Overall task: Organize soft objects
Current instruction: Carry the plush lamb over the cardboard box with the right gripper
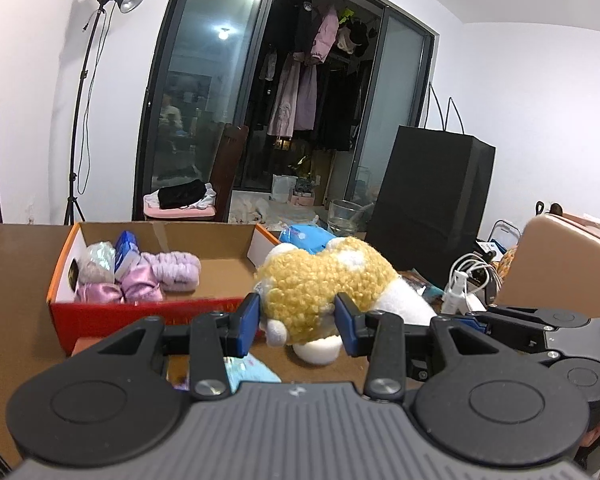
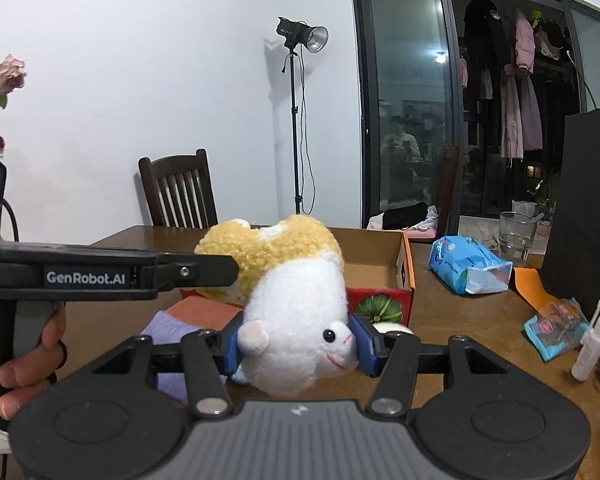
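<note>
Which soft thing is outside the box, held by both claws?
The yellow-and-white plush; the purple headband and satin pieces already lie in the box.

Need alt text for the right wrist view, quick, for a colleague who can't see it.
The right gripper clamps the white head of a yellow-and-white plush toy, while the left gripper grips its yellow body. Behind them, an open cardboard box sits on the wooden table.

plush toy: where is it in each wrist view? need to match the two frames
Left wrist: plush toy at centre, its curly yellow side between the left tongs.
Right wrist: centre, its white face between the right tongs, yellow back behind.
Shared landmark: the cardboard box, left of the toy in the left view, behind it in the right view.
</note>
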Available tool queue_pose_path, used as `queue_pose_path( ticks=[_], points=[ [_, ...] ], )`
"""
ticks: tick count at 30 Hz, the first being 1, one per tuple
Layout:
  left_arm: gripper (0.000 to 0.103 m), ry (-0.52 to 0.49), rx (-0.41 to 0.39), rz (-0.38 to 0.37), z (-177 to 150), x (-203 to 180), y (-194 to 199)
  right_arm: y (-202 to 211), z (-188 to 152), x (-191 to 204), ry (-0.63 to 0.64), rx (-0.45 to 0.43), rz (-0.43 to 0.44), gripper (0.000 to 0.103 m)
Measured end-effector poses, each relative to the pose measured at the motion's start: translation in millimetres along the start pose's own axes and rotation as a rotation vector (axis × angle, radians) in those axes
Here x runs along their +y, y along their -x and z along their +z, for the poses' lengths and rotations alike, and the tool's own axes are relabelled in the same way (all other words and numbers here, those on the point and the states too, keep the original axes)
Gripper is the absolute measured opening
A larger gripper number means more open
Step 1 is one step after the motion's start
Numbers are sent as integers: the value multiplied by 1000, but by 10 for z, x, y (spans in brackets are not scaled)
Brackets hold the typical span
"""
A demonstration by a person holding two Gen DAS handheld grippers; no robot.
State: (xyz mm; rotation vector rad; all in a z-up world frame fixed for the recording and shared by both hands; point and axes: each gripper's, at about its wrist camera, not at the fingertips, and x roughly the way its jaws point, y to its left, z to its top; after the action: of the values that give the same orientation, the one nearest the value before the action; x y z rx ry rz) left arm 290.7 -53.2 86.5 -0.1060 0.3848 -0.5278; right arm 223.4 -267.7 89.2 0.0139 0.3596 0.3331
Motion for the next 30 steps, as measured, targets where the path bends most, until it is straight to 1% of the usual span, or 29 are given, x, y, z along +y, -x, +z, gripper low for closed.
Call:
queue_pose_path(
  ticks=[10,19,26,30],
  points=[
    [41,0,25,-17,314,318,-553,-550,301,-204,-4,21,-14,53],
    [41,18,35,-9,559,624,-1087,-1122,588,-377,-21,27,-17,53],
    [41,29,70,-7,631,855,-1547,-1594,720,-544,-27,56,-35,53],
    [41,36,95,-15,664,969,-1814,-1836,732,-697,-76,69,-29,53]
  ],
)
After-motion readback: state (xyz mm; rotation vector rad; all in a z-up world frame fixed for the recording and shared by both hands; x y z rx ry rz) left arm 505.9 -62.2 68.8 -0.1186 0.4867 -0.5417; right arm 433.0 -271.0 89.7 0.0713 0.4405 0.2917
